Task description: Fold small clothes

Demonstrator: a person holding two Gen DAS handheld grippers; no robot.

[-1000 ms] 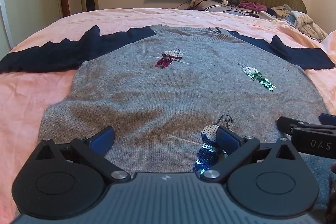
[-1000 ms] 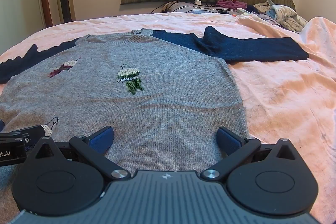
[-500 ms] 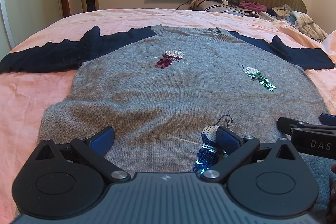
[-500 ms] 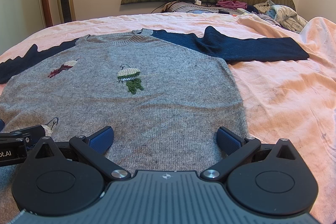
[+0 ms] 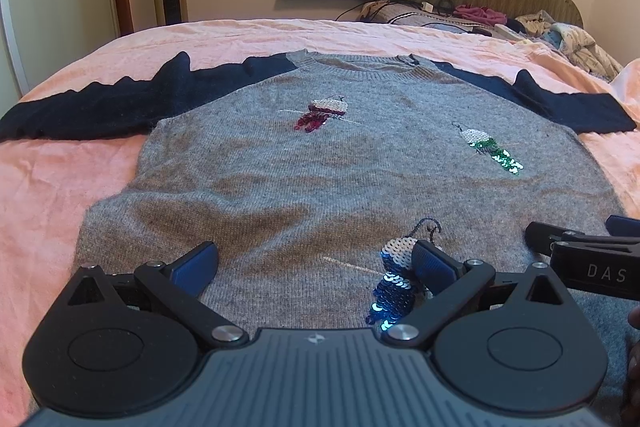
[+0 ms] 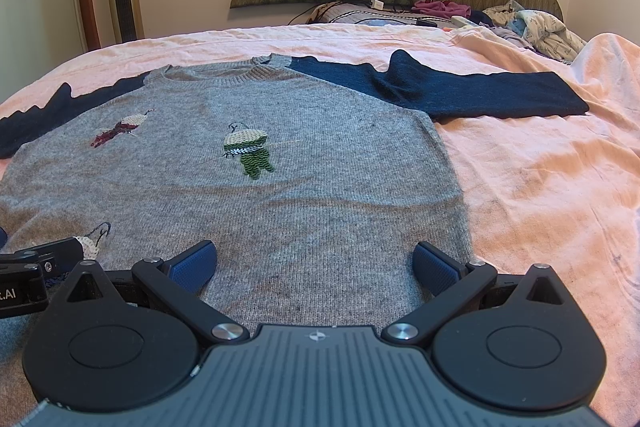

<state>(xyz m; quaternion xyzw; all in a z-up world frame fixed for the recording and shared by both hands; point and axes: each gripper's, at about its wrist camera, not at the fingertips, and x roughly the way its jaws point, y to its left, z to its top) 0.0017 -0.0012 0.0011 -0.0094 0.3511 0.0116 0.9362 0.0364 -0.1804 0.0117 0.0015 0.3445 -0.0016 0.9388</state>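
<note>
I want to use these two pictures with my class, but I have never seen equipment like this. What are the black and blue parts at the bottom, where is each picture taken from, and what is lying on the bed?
Each picture comes from a camera mounted on a hand-held gripper, looking forward along its two blue-padded fingers. One shows the left gripper, the other the right gripper; a person holds one in each hand. Both are open and hold nothing.

Spread flat on the pink bedsheet lies a grey knitted sweater with dark navy sleeves, sleeves stretched out sideways. It has sequin decorations: a red one, a green one and a blue one near the hem.

The grippers hover side by side over the hem, so each appears at the edge of the other's picture. Nothing is folded yet.
</note>
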